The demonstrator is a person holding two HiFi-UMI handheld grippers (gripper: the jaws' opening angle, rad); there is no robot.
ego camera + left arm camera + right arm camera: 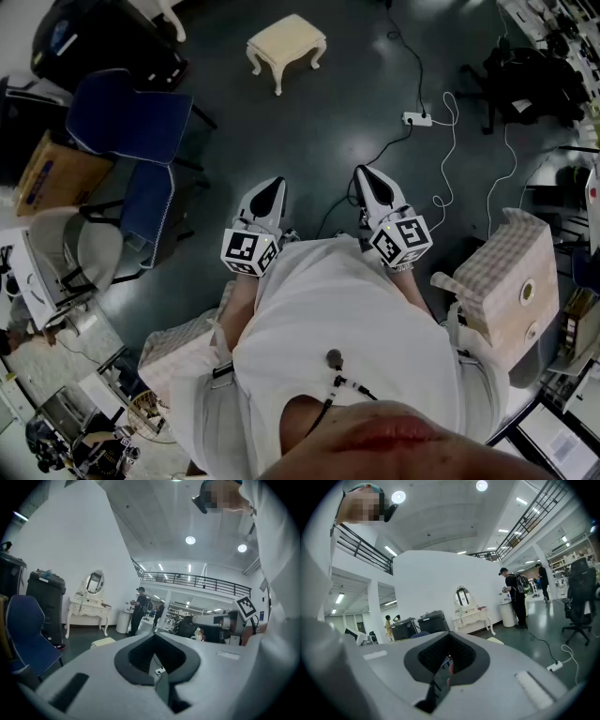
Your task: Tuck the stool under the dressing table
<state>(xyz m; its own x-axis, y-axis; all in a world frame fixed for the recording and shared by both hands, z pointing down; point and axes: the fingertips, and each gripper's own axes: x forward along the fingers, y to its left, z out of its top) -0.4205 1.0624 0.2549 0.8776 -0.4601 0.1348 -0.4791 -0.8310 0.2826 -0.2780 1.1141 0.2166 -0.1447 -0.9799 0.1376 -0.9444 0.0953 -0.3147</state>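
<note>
A cream stool (286,47) with curved legs stands alone on the dark floor ahead. In the left gripper view the stool (104,642) sits low, in front of the white dressing table (89,607) with its oval mirror against the far wall. The right gripper view shows the same dressing table (471,617) and a corner of the stool (497,641). My left gripper (269,194) and right gripper (368,180) are side by side close to my body, well short of the stool. Both are shut and hold nothing.
Two blue chairs (127,117) stand at the left. A white power strip (417,119) with trailing cables lies on the floor to the right of the stool. A checked box (506,272) is at my right, a black office chair (525,80) beyond. People (139,609) stand near the dressing table.
</note>
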